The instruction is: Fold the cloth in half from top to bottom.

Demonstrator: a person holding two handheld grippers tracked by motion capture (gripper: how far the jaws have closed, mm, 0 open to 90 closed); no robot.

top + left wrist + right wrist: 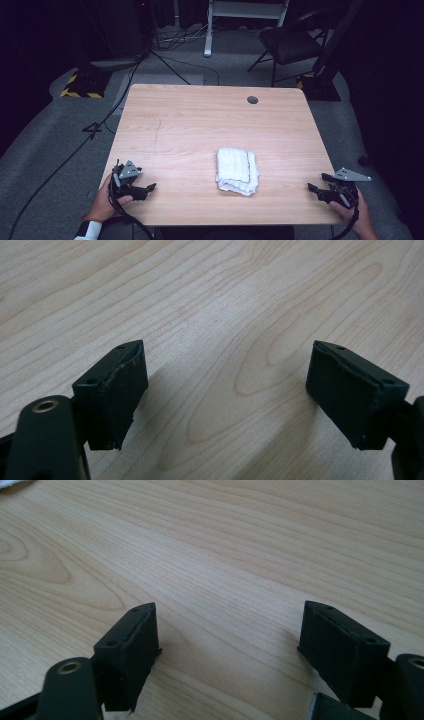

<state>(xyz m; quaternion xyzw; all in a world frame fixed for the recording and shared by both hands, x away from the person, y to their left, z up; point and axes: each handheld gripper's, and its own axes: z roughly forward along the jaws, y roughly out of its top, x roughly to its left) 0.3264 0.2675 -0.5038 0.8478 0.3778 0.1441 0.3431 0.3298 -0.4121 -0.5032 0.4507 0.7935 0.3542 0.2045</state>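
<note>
Dark room all around, cables snaking over grey carpet, a folding chair (290, 42) back at about 1 o'clock, and a pale wood table (200, 120) taking up the middle of the high view. Only thing lying on it is a folded white towel (237, 170), a bit toward 5 o'clock from the table's centre, with a dark stitched line running down it. Looks neatly stacked, though its near edge is kinda lumpy.

Left gripper (141, 190) sits at the 7 o'clock corner, right gripper (320, 190) over at 4 o'clock near the edge, both well apart from the towel and pointing inward at it. Both sets of jaws are spread wide with nothing between them; in the gripper views you just see bare wood grain between the pads (117, 390) and (130, 650). A sliver of white pokes in at the 11 o'clock corner of the right gripper view, which I'd guess is the towel.

What could go sideways, imo: if either one goes in for the towel and only pinches the top layer, the fold peels open and the stack flops. Coming in low could also shove the whole bundle across the slick wood instead of gripping it. The right hand (357, 212) being so close to the table edge doesn't leave much slack either.
</note>
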